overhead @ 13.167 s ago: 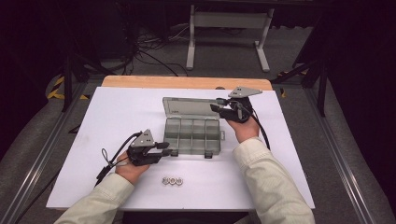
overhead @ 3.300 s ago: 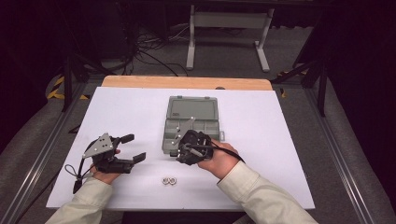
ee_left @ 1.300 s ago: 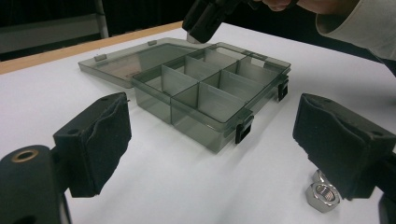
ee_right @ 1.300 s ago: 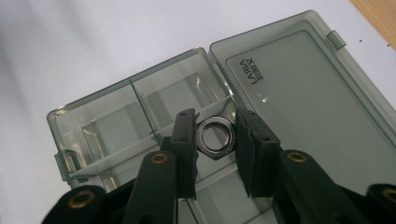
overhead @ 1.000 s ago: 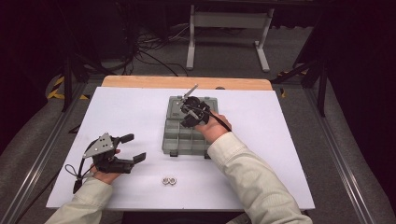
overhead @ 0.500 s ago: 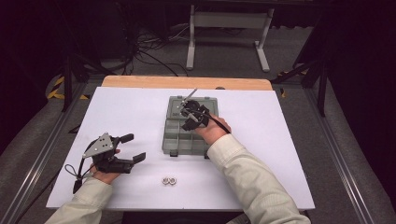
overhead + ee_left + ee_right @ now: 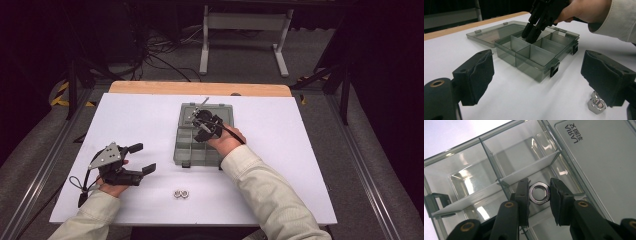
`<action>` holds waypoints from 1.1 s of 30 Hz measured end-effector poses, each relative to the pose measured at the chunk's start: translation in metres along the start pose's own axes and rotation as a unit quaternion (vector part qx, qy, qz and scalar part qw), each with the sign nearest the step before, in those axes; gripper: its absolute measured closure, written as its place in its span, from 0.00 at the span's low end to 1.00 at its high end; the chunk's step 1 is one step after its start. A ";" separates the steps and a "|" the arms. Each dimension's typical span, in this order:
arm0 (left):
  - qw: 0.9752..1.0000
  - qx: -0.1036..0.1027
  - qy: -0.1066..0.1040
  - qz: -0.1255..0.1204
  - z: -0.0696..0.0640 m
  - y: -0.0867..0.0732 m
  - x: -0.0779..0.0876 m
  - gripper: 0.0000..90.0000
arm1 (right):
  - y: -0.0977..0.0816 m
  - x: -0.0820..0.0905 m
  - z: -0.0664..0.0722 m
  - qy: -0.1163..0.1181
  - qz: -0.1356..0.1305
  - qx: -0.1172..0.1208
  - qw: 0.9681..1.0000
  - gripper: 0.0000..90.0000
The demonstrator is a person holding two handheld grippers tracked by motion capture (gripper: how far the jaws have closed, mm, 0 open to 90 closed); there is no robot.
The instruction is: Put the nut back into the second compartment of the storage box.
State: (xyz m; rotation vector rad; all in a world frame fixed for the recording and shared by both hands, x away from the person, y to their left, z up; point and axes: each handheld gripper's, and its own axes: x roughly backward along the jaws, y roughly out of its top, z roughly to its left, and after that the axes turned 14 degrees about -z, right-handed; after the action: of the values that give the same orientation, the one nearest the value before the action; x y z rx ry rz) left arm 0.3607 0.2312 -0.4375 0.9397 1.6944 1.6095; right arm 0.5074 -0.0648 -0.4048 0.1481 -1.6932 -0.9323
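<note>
A smoky clear compartment box (image 7: pixel 186 158) lies open in the middle of the white table, its lid (image 7: pixel 223 111) folded flat behind it. My right gripper (image 7: pixel 202 121) points down into a rear compartment, shut on a steel hex nut (image 7: pixel 532 193) that its pads hold by the flats just above a white divider (image 7: pixel 529 170). The left gripper view shows the right gripper (image 7: pixel 532 33) tilted into the box (image 7: pixel 534 67). My left gripper (image 7: pixel 144 158) rests at the left of the table, open, with nothing between its pads (image 7: pixel 477 75). Two loose nuts (image 7: pixel 181 193) lie near the front edge.
The white board (image 7: pixel 300 150) covers the table, with a wooden strip (image 7: pixel 200 88) along its far edge. The two nuts (image 7: pixel 596 105) lie just beside my left gripper's right pad. The lid (image 7: pixel 599 157) bears a printed label. Dark floor, cables and a stand lie beyond.
A few seconds ago the right gripper was at the box's front edge; it now hangs over the rear compartments and has hardly shifted in the last second. The left gripper has stayed put.
</note>
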 end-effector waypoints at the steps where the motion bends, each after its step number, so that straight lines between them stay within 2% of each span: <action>1: 1.000 0.000 0.000 0.000 0.000 0.000 0.000 0.13 | 0.000 0.000 0.000 0.000 0.000 0.000 1.000 0.77; 13: 1.000 0.000 0.000 0.000 0.000 0.000 0.000 0.13 | 0.000 -0.002 0.000 0.009 0.003 -0.005 1.000 0.76; 20: 1.000 0.000 0.000 -0.001 0.000 0.000 0.000 0.13 | 0.001 0.002 0.001 0.002 0.000 -0.002 1.000 0.72; 26: 1.000 0.000 0.000 0.000 0.000 0.000 0.000 0.13 | 0.005 0.019 0.004 -0.009 -0.031 -0.004 0.999 0.57; 27: 1.000 0.000 0.000 0.000 0.000 0.000 0.000 0.13 | 0.005 0.019 0.004 -0.009 -0.031 -0.004 0.999 0.57; 28: 1.000 0.000 0.000 0.000 0.000 0.000 0.000 0.13 | 0.007 0.026 0.008 -0.014 -0.041 0.002 0.999 0.49; 30: 1.000 0.000 0.000 0.000 0.000 0.000 0.000 0.13 | 0.008 0.029 0.011 -0.015 -0.046 0.006 0.999 0.47; 33: 1.000 -0.001 0.000 0.001 0.000 0.000 0.000 0.13 | 0.012 0.045 0.025 -0.008 -0.067 0.020 0.998 0.38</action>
State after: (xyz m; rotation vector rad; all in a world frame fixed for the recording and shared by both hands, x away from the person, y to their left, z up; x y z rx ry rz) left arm 0.3606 0.2309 -0.4374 0.9401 1.6927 1.6110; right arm 0.4745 -0.0680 -0.3639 0.2854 -1.7336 -1.0011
